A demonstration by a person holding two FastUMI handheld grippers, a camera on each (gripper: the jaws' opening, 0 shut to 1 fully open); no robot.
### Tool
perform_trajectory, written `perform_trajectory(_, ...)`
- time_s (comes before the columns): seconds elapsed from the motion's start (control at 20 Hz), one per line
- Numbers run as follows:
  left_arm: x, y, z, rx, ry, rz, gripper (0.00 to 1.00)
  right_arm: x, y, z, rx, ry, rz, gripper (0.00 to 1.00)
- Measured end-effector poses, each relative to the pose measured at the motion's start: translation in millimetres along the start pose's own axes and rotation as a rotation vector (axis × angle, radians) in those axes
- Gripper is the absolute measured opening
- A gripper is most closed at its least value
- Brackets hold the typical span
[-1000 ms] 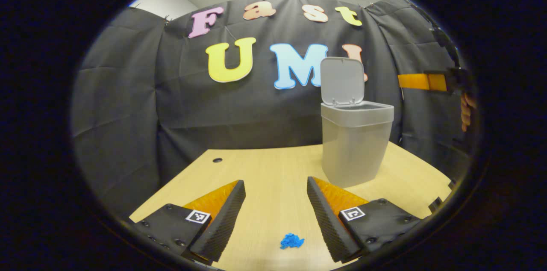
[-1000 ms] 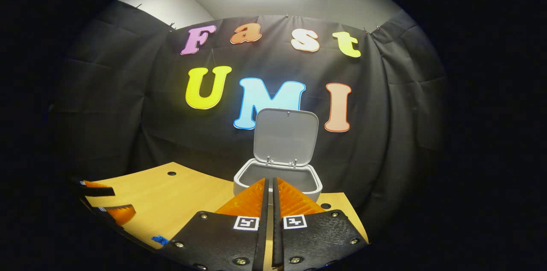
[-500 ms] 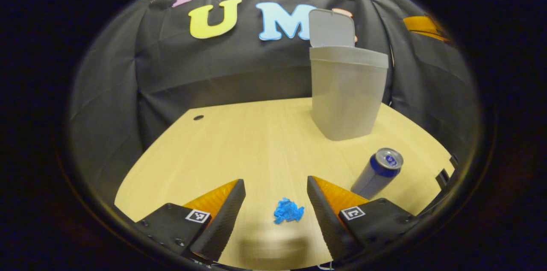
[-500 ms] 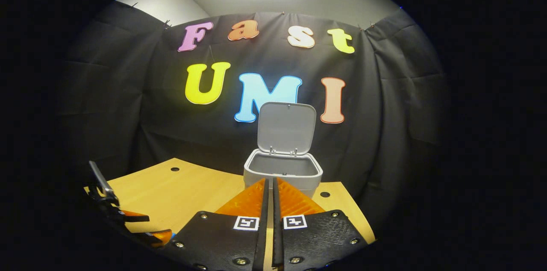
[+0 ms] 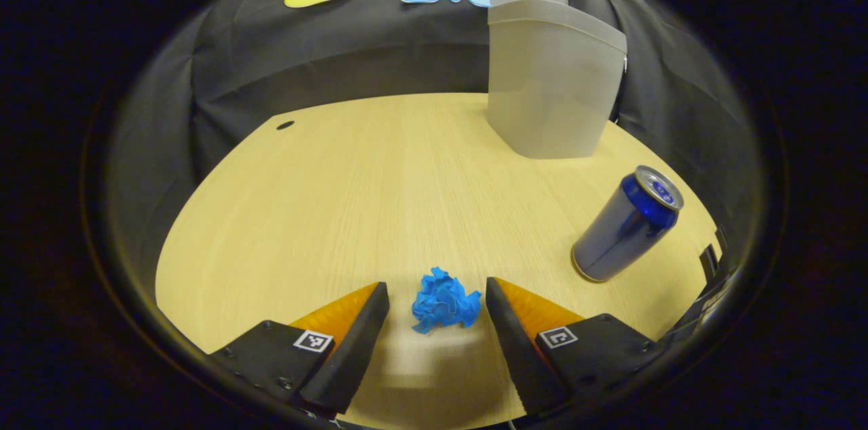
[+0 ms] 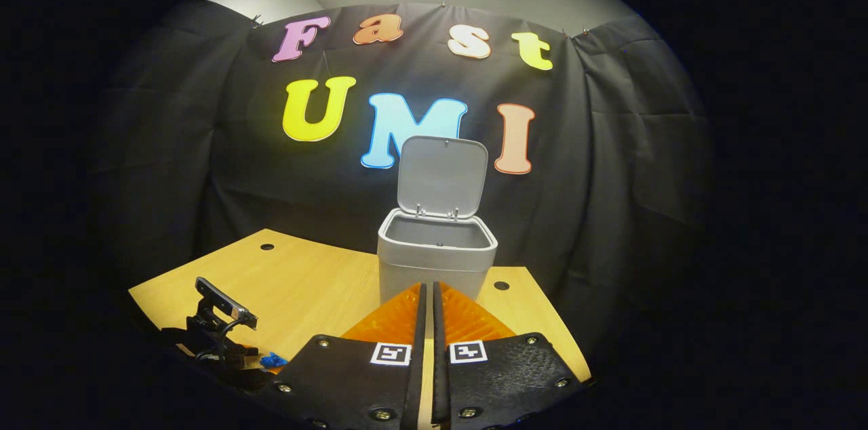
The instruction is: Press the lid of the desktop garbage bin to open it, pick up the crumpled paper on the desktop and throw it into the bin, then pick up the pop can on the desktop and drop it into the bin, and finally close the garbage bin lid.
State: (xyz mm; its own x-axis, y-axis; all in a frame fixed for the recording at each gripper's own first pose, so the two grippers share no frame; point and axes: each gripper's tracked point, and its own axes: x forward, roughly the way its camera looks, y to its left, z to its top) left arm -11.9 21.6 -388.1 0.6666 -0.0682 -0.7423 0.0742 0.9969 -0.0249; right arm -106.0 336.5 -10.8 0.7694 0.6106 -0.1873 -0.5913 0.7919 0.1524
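Observation:
A blue crumpled paper (image 5: 444, 300) lies on the wooden desk between the two fingers of my left gripper (image 5: 437, 298), which is open and low over it without touching. A blue pop can (image 5: 627, 223) stands to the right of it. The grey bin (image 5: 553, 87) stands at the desk's far side, its lid (image 6: 442, 176) raised upright. My right gripper (image 6: 427, 294) is shut on nothing, held above the desk in front of the bin (image 6: 435, 257). In the right gripper view the left gripper (image 6: 220, 338) sits low at the left with the paper (image 6: 273, 359) by it.
The wooden desk (image 5: 380, 192) has a curved near edge and a small round hole (image 5: 285, 125) at its far left. Another hole (image 6: 500, 285) lies to the right of the bin. Black cloth walls close the booth behind the desk.
My left gripper has tipped downward and come closer to the desk, so the paper now lies between its fingers. My right gripper has drawn back from the bin and stayed shut.

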Motion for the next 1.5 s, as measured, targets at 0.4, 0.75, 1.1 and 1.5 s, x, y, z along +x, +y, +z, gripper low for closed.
perform_trajectory(0.4,10.6,-7.1,-7.2,0.016,0.03,0.024,0.76,3.0,-8.6,-16.0,-0.016,0.028,0.03,0.07)
perform_trajectory(0.75,8.8,-7.8,-2.1,0.034,0.024,0.071,0.37,5.2,-26.4,-20.8,-0.014,0.029,0.045,0.06)
perform_trajectory(1.1,-6.5,-13.9,23.4,0.037,-0.027,0.072,0.2,6.5,-50.2,-24.6,0.012,0.006,0.042,0.06)
perform_trajectory(1.5,-40.7,-33.3,110.7,0.036,-0.214,0.031,0.2,9.1,-69.2,-34.3,0.035,-0.025,0.035,0.07)
